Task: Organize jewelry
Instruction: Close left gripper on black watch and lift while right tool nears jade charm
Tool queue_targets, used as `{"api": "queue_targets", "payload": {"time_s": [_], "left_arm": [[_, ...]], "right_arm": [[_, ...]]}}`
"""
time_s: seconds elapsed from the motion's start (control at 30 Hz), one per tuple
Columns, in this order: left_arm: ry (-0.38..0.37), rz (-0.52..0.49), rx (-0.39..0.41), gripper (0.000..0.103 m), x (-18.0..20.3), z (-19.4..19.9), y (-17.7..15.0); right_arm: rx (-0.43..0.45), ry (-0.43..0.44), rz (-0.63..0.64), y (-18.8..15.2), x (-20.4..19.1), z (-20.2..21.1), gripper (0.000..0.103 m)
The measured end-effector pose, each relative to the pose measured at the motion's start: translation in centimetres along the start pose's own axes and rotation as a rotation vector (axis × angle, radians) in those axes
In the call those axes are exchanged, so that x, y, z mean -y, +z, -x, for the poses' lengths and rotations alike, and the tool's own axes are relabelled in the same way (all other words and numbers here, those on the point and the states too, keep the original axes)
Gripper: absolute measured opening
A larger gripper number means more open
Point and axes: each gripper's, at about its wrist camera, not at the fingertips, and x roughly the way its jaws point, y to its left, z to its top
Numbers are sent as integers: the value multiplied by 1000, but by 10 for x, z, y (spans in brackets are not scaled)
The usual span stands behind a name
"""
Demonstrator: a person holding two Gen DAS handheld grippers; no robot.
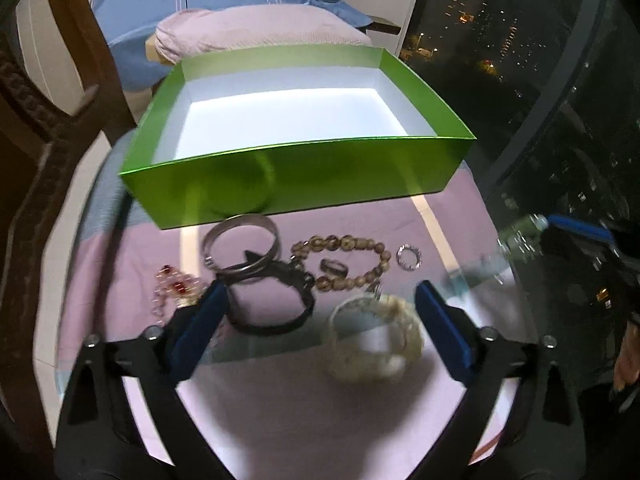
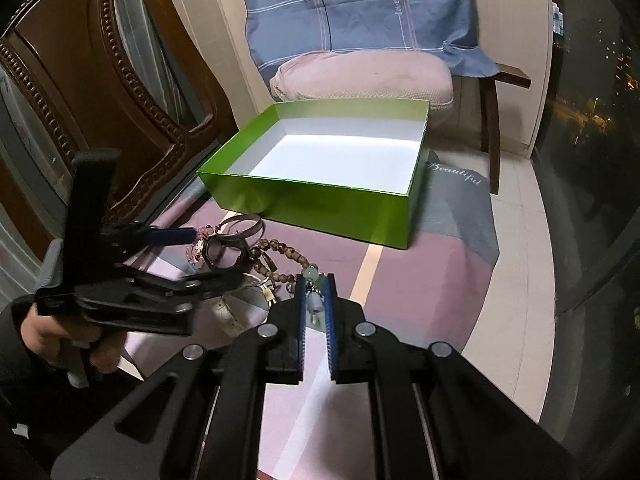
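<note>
An empty green box (image 1: 288, 178) with a white inside stands at the far side of a glass table; it also shows in the right wrist view (image 2: 320, 208). In front of it lie a silver bangle (image 1: 240, 246), a black bangle (image 1: 272, 304), a brown bead bracelet (image 1: 344, 260), a small ring (image 1: 409, 257), a red bead piece (image 1: 176, 286) and a cream bracelet (image 1: 376, 340). My left gripper (image 1: 320, 300) is open just above the black and cream bracelets. My right gripper (image 2: 314, 284) is shut on a pale green bead piece (image 2: 313, 300), at the right in the left wrist view (image 1: 520, 240).
A pink and grey cloth (image 2: 420, 280) lies under the glass. A carved wooden chair (image 2: 120, 80) stands at the left. A padded seat (image 2: 360, 76) with a blue cloth (image 2: 360, 8) is behind the box. A dark window (image 1: 520, 40) is at the right.
</note>
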Motion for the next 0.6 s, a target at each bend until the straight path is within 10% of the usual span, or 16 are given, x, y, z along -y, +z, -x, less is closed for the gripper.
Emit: {"api": "queue_targets", "payload": {"time_s": [0.13,0.6], "left_arm": [[10,23,-43,58,3,-23,6],[83,-163,-12,43,26,-24,10]], "right_arm": [[-1,0,-13,-1,5,0,9],[1,9,-30,-3,11,4,9]]}}
